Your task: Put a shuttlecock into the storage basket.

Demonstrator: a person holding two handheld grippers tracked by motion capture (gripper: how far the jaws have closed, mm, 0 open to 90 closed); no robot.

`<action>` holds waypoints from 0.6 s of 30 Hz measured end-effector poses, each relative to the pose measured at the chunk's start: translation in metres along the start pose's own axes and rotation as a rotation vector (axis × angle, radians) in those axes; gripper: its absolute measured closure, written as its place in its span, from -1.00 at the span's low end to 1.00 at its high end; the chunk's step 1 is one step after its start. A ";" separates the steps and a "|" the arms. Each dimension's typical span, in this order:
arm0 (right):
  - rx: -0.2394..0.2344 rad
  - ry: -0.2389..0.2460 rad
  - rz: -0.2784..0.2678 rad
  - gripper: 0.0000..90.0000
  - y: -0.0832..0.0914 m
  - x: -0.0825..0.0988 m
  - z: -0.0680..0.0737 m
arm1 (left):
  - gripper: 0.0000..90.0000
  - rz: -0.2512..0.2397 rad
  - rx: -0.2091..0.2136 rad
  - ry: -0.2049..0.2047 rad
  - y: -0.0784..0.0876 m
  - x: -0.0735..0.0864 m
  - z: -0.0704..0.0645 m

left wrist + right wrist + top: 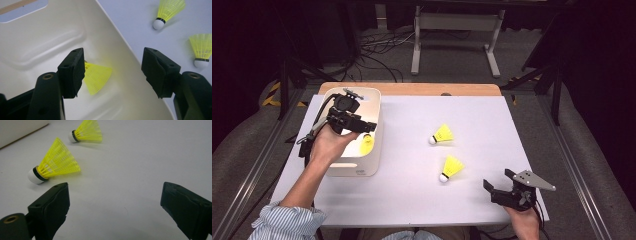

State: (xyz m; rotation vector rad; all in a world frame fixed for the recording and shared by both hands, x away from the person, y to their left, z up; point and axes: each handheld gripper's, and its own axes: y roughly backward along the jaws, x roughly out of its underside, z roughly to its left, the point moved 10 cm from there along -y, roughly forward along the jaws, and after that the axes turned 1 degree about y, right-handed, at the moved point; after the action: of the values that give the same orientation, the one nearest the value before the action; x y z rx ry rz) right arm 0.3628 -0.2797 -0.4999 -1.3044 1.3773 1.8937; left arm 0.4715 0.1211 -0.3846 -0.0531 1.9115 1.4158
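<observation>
A yellow shuttlecock [98, 77] lies on the floor of the white bin [120, 50], its skirt partly behind one jaw of my left gripper [112, 72]. That gripper is open above the bin's right wall, and nothing sits between its pads. In the high view the left gripper [362, 126] hovers over the bin [357, 170], with the shuttlecock [368, 144] inside. Two more yellow shuttlecocks [443, 135] [451, 168] lie on the white table. My right gripper [498, 180] rests open near the front right edge. Its jaws point at the nearer shuttlecock [56, 162], with the farther one [87, 131] beyond.
The white tabletop [412, 200] has free room in front and to the right of the shuttlecocks. A wooden strip [412, 89] runs along its far edge. Table legs and cables [382, 50] stand on the floor behind. A corner of the bin [20, 130] appears in the right gripper view.
</observation>
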 end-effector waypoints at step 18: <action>-0.002 -0.014 -0.008 -0.78 0.002 -0.001 -0.001 | -0.20 -0.008 0.034 -0.049 0.000 -0.013 -0.023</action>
State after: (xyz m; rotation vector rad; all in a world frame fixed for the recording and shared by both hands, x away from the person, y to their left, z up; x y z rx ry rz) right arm 0.3625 -0.2815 -0.4986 -1.2931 1.3613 1.8956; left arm 0.4687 0.0964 -0.3745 -0.0095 1.8924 1.3672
